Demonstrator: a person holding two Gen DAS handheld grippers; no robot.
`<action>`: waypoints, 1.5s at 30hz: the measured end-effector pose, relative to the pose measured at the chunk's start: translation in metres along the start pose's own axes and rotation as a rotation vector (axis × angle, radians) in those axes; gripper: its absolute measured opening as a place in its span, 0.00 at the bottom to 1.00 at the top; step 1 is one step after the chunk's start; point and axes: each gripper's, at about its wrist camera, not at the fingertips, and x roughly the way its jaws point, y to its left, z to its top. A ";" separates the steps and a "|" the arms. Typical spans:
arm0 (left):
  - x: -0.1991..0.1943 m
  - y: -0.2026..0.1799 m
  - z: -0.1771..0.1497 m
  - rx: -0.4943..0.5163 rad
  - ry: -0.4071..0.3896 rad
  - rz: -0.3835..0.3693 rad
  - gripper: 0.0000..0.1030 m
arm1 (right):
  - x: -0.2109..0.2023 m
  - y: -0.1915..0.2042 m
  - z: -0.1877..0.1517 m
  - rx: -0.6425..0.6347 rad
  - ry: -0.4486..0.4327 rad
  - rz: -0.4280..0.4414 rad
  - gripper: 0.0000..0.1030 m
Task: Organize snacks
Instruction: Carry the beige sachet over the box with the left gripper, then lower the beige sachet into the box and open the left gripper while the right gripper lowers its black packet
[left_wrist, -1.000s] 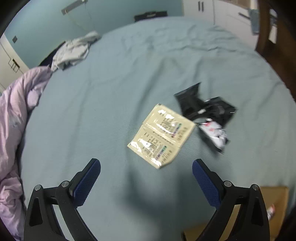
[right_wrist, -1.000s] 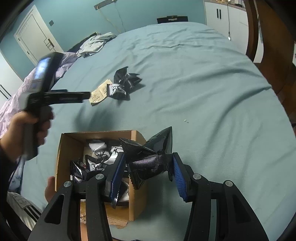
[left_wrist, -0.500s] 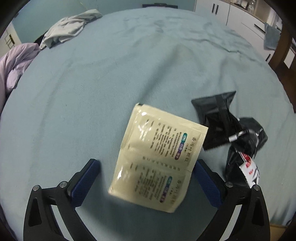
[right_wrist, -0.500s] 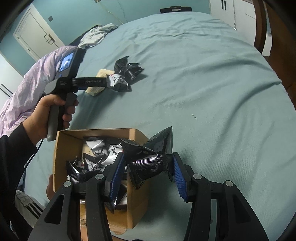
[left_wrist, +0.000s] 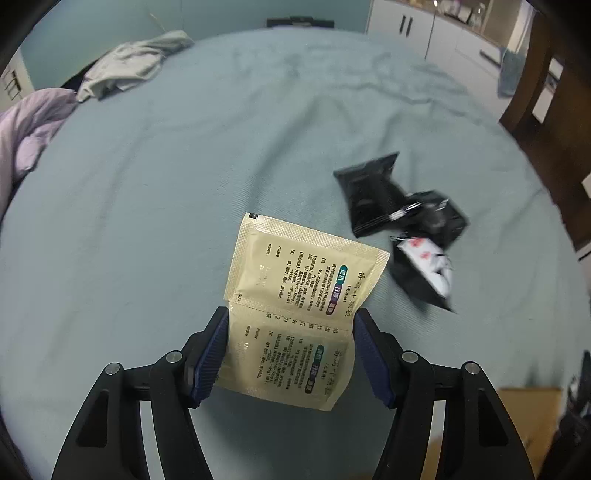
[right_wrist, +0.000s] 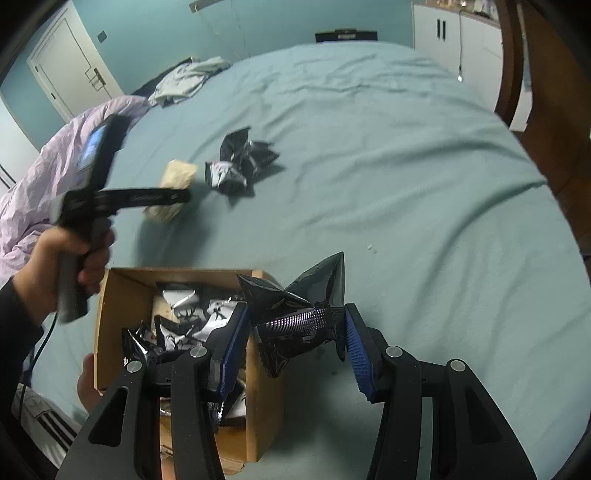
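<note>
Bedroom with teal walls; bed (left_wrist: 258, 122) under a smooth blue-green sheet, lilac duvet (left_wrist: 26, 125) bunched at one edge. Left tongs (left_wrist: 290, 354) just been closing, blue pads now against both side edges of the nearer half of a beige twin sachet strip (left_wrist: 295, 302); contact seen, grip firmness unconfirmed. Far half of strip projecting beyond the pads, hinged at a perforated seam. Judged very light, thin, limp and glossy: liable to buckle between the pads or fold at the seam; sounder hold across the flat faces near the seam than on the edges. Loose black snack packets (left_wrist: 402, 221) lying just beside it on the sheet. Right tongs (right_wrist: 293, 325) narrow, clamped on a crumpled black foil packet (right_wrist: 295, 310) at its crimped seal, held over the near corner of an open cardboard box (right_wrist: 122, 291) already holding similar packets. Foil judged light, crinkly, slippery; crimp the firmest purchase.
</note>
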 end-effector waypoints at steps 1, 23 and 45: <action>-0.014 -0.001 -0.003 -0.001 -0.017 -0.007 0.64 | -0.002 -0.001 0.000 0.008 -0.008 0.004 0.48; -0.078 -0.017 -0.033 0.090 0.023 -0.123 0.64 | -0.024 0.004 -0.019 -0.008 -0.109 0.023 0.47; -0.068 -0.015 -0.027 0.083 -0.018 -0.010 0.83 | -0.019 0.024 -0.020 -0.105 -0.094 0.002 0.47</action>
